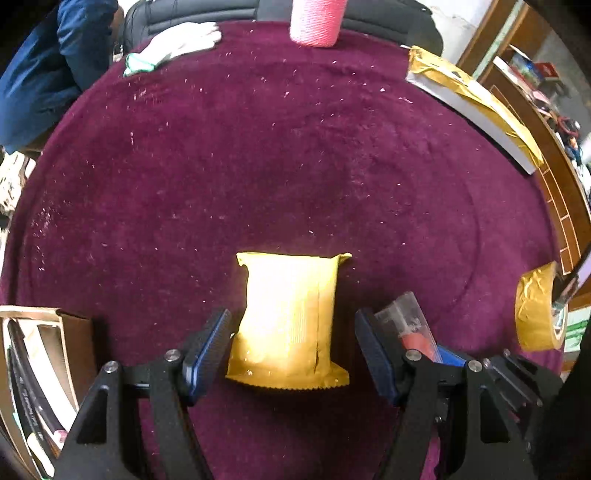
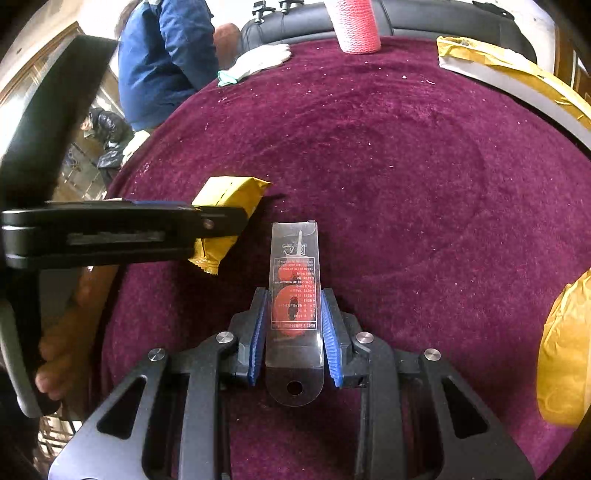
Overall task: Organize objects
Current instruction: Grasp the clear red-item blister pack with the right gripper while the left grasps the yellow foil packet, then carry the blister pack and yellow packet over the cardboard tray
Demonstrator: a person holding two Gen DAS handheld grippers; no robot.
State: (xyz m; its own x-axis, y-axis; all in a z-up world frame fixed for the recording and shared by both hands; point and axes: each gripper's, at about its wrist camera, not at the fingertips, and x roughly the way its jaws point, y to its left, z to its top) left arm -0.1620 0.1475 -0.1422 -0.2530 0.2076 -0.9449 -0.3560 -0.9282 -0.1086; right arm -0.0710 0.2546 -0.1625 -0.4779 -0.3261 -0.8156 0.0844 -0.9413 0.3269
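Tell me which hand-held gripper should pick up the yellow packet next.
Left. The left hand-held gripper already straddles the yellow packet, jaws open on either side. The right hand-held gripper is occupied, shut on the clear candle pack.

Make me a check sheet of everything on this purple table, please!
Surface: round table under a purple fuzzy cloth, dotted with pale crumbs.
Job's things: yellow snack packet lying flat; clear candle pack holding a red number candle.
Clutter: pink yarn cone, white glove, taped flat parcel, tape roll, open cardboard box.
Grippers: left tool open, its pads either side of the snack packet and clear of it; right tool shut on the candle pack.
Cables: nothing seen.
Surroundings: person in a blue jacket seated at the far edge; wooden shelves to the right.
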